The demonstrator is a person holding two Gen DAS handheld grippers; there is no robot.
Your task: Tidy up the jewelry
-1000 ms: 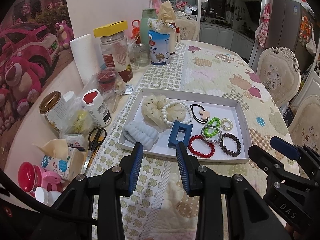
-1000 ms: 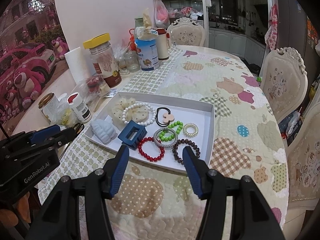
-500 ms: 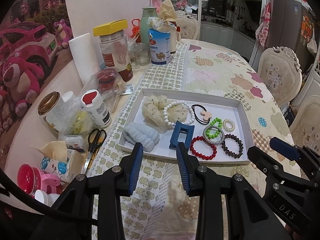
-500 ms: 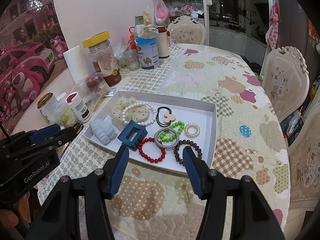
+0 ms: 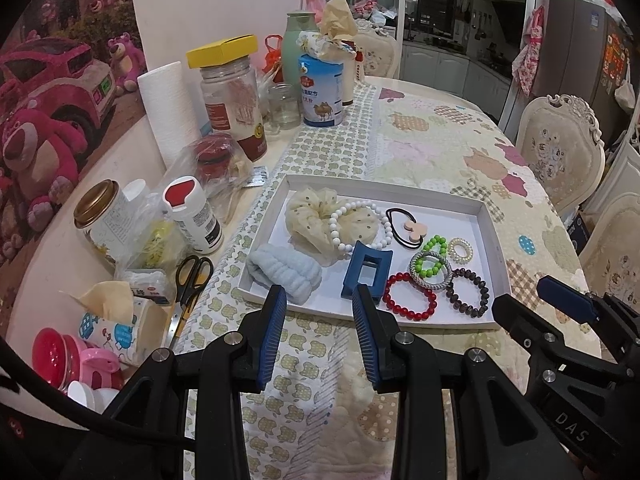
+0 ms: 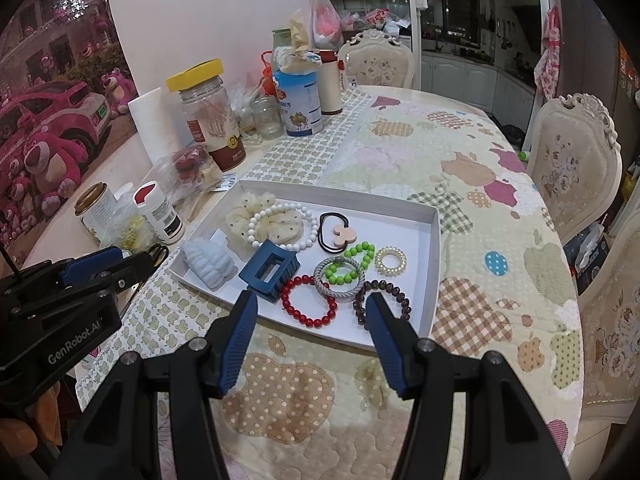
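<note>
A white tray (image 5: 491, 236) (image 6: 434, 264) on the quilted table holds jewelry: a cream scrunchie (image 5: 310, 216), a white bead bracelet (image 5: 362, 225), a light blue scrunchie (image 5: 282, 270), a blue claw clip (image 5: 366, 270) (image 6: 270, 270), a black hair tie with a pink charm (image 5: 408, 227), a green bead bracelet (image 5: 432, 255), a silver ring (image 6: 339, 283), a red bead bracelet (image 5: 409, 300) (image 6: 309, 301), a dark bead bracelet (image 5: 468, 292) and a pearl coil (image 6: 390, 261). My left gripper (image 5: 320, 300) is open and empty above the tray's near edge. My right gripper (image 6: 312, 304) is open and empty over the red bracelet.
Along the left table edge stand a yellow-lidded jar (image 5: 232, 96), a paper towel roll (image 5: 170, 108), a blue tin (image 5: 322, 90), white bottles (image 5: 194, 216), scissors (image 5: 190, 276) and tissue packs (image 5: 116, 312). Ornate chairs (image 5: 560, 148) stand at the right.
Both grippers have drifted slightly closer to the tray's near edge. Both stay open and empty; nothing in the tray has moved.
</note>
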